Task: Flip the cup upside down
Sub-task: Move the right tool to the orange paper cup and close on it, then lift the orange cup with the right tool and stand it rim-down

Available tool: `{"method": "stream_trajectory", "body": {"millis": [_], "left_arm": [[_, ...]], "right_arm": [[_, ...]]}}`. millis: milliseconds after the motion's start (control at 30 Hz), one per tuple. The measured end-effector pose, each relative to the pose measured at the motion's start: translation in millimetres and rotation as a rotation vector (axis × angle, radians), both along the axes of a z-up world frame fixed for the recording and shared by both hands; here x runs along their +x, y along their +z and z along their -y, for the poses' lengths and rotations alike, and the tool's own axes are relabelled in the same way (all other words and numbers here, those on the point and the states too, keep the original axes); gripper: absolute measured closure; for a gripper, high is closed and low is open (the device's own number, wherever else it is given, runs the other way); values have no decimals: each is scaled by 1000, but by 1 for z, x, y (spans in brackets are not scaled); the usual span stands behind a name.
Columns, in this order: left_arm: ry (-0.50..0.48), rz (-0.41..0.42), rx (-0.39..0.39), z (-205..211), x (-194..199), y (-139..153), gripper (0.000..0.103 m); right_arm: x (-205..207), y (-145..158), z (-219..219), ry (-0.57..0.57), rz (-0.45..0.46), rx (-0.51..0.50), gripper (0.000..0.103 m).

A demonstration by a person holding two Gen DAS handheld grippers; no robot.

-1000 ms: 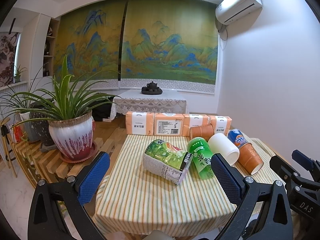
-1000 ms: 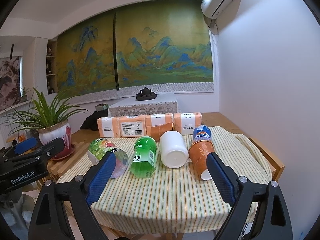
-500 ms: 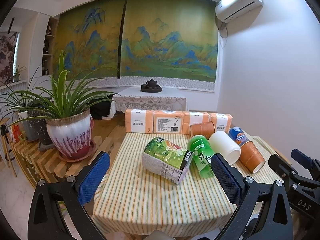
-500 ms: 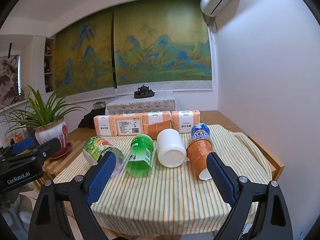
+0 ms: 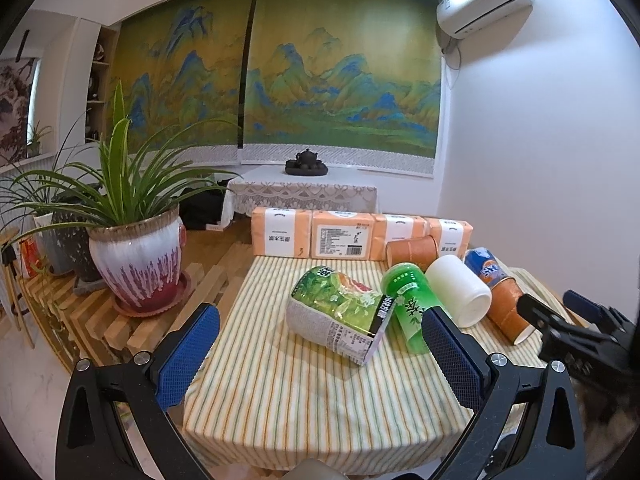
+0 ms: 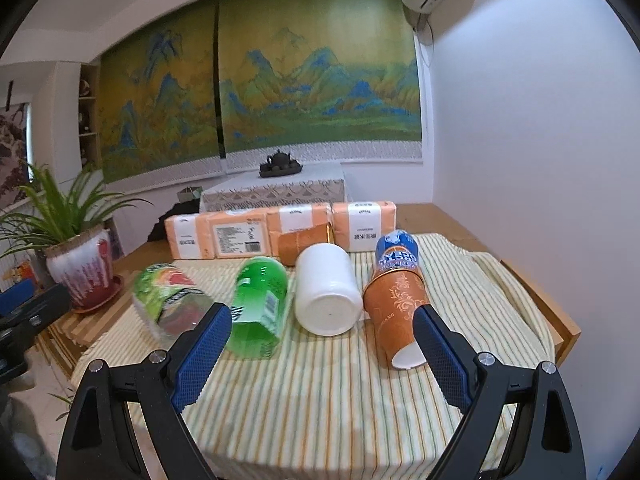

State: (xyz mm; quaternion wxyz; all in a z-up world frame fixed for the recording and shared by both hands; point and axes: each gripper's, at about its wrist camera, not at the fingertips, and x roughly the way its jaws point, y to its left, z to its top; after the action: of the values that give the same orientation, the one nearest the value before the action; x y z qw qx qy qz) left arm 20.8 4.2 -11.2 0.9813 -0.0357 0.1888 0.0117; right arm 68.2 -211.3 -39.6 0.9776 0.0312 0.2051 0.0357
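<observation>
An orange paper cup (image 6: 394,312) lies on its side on the striped tablecloth, mouth toward me, with a blue can (image 6: 396,254) behind it. It also shows in the left wrist view (image 5: 510,308). A second orange cup (image 6: 306,242) lies on its side by the tissue packs. My right gripper (image 6: 322,354) is open and empty, above the table's near part, short of the cups. My left gripper (image 5: 320,346) is open and empty near the table's front left edge.
A white jar (image 6: 326,294), a green bottle (image 6: 260,300) and a green-labelled bottle (image 5: 340,316) lie on the table (image 6: 320,400). Orange tissue packs (image 6: 248,236) line the back. A potted plant (image 5: 136,256) stands on a wooden rack at left. A white wall is at right.
Both grippers have moved forward a little toward the table; the objects look larger. Nothing on the table has moved.
</observation>
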Motion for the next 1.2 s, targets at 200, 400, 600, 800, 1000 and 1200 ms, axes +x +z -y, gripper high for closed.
{"method": "stream_trajectory", "body": {"millis": [200,400,600,800,1000,1200], "left_arm": [[20,-17,-11,-12,7,-4,1],[43,-25,-19,-24,13,-7,1],[47,-38,-29,-31,20,-10,1],[48,-38,-27,-31,20,-11,1],[51,-40,-35,-35,22,-12,1],[51,-39,-38,-36,21,-12,1]], "right_arm": [[56,-12,6,7,-99,5,13],[101,-20,8,28,-172,22,15],[125,-24,3,44,-220,7,24],[138,-35,-3,45,-260,-28,24],[143,-47,-9,37,-282,-72,24],[141,-49,-12,20,-281,-94,35]]}}
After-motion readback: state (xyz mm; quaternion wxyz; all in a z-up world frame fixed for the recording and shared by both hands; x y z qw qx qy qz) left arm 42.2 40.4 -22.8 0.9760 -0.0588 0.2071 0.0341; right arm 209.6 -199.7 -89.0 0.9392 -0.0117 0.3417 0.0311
